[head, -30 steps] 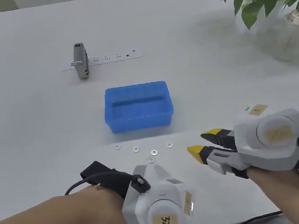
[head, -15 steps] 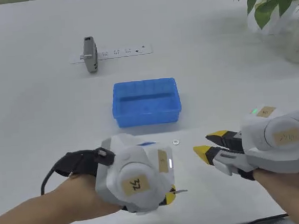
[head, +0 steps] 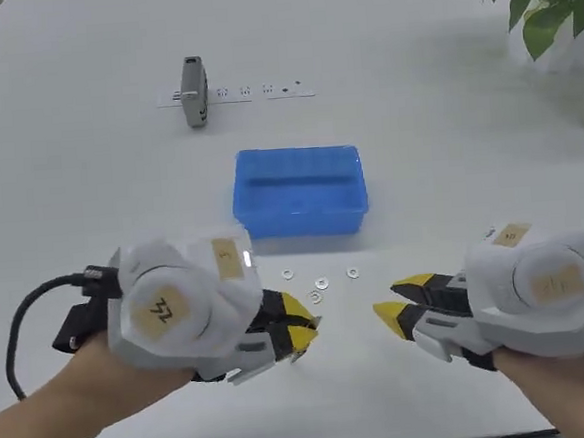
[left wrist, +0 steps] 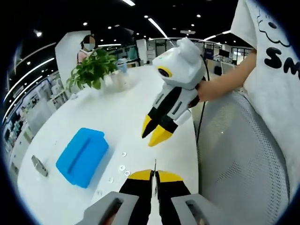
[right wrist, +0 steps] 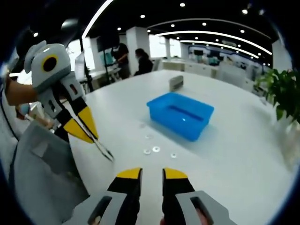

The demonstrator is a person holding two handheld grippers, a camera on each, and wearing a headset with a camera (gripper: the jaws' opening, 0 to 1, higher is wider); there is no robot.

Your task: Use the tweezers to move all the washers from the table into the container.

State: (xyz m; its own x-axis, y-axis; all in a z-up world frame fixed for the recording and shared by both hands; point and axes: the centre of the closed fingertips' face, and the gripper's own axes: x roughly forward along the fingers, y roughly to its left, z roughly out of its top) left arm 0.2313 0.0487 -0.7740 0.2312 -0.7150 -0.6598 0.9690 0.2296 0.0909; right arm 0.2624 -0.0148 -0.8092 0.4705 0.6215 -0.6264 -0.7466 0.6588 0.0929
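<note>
The left tool is clamped tight on the tweezers, whose thin tips jut out past its yellow jaws, above the bench. The right tool is narrowly parted with nothing between its jaws, and faces the left one across a small gap. A few washers lie loose on the bench (just on the near side of the blue container), beyond both tools, apart from the tweezer tips.

White workbench, open office, ceiling lights
</note>
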